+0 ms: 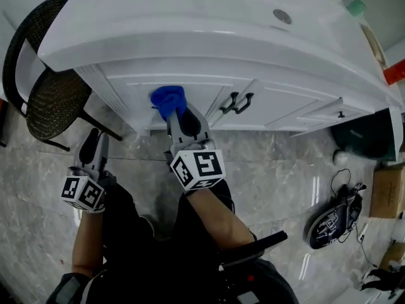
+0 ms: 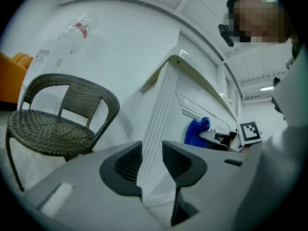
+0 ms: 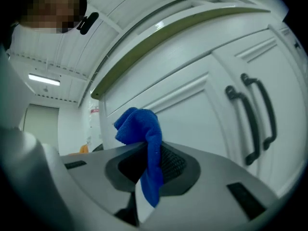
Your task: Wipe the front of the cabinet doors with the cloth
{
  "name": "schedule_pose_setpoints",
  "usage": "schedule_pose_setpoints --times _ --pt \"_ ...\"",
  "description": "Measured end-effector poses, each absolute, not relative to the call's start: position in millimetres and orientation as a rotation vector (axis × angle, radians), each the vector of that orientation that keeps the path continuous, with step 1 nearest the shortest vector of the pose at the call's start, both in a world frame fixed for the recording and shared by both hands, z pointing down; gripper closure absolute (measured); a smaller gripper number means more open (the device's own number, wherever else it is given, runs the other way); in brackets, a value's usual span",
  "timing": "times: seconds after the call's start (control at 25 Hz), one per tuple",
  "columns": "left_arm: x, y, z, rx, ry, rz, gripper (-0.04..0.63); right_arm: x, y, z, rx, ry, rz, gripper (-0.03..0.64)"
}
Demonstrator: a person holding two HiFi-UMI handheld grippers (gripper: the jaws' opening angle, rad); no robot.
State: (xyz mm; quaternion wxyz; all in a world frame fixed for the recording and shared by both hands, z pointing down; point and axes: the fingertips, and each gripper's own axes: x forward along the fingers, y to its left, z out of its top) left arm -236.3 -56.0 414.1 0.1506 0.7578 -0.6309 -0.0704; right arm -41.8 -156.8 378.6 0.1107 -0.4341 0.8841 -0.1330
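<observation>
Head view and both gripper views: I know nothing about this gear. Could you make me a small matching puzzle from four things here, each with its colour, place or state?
Things:
1. cloth
2. chair
3. door handles
4. left hand-held gripper

Descriptions:
A. jaws apart, nothing between them
B. dark pair on the white cabinet
C. blue, clamped in the right hand-held gripper
D. dark and woven, standing beside the cabinet's end

Pairs: 1-C, 2-D, 3-B, 4-A
</observation>
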Motion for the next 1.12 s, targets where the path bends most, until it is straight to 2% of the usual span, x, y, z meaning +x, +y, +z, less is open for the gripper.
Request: schedule_pose_setpoints --times 0.32,0.6,0.84,1.12 --pt "-180 -94 411 2.299 -1.671 -0.179 0.463 77 -161 384 -1.63 2.426 -0.383 0.56" --pt "-149 -108 416 2.358 -1.576 -0.186 0.463 123 -148 380 -1.755 2.354 -0.356 0.56" --pt "-165 -105 416 2.337 -1.595 -0.222 0.463 81 -140 366 -1.565 2.459 -0.305 0.56" --pt "-219 -89 421 2.231 -1.715 -0.257 0.463 -38 -127 360 -1.096 2.628 -0.341 0.56"
